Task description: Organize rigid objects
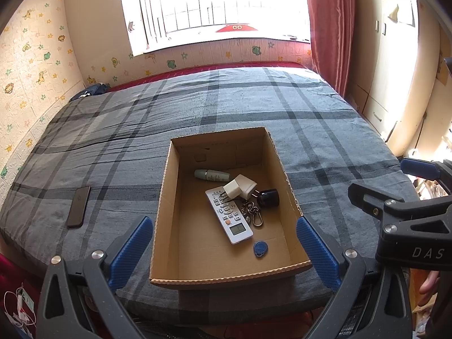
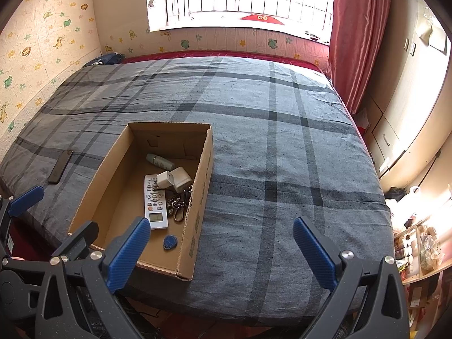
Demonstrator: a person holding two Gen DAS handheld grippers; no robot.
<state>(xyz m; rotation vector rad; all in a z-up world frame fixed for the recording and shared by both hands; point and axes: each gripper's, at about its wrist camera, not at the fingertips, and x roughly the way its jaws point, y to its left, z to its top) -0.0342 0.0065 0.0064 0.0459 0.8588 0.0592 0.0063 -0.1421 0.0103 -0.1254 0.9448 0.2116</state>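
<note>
Cardboard box [image 1: 169, 212] sits open on the bed [image 1: 325, 130], near its front edge, and from my left wrist camera I look straight down into it. Inside I see a white remote [image 1: 229, 217] lying diagonally, a white plug adapter [image 1: 240, 187] resting on its far end, and a pale tube [image 1: 212, 175] beyond that, close to the far wall. A small black cylinder [image 1: 268, 197] lies just beside the adapter on the right, a bunch of keys with a carabiner [image 1: 252, 212] lies along the remote's right side, and a blue key fob [image 1: 260, 248] sits alone near the front wall. A dark phone [image 1: 79, 206] lies on the grey plaid cover, well to the left of the box. My left gripper [image 1: 224, 254] hangs over the box's near end with its jaws spread wide and empty, one blue pad on either side of the box. My right gripper [image 1: 401, 214] shows at the right edge of this view.

From my right wrist camera the box [image 2: 203, 192] is on the left, with the same remote [image 2: 154, 201], adapter [image 2: 175, 180], tube [image 2: 160, 161], keys [image 2: 177, 204] and fob [image 2: 170, 242] in it. The phone [image 2: 60, 166] lies beyond it to the left. My right gripper [image 2: 221, 254] is over bare cover just right of the box, jaws wide apart and holding nothing; its left pad overlaps the box's near corner. The left gripper [image 2: 25, 197] shows at the left edge.
</note>
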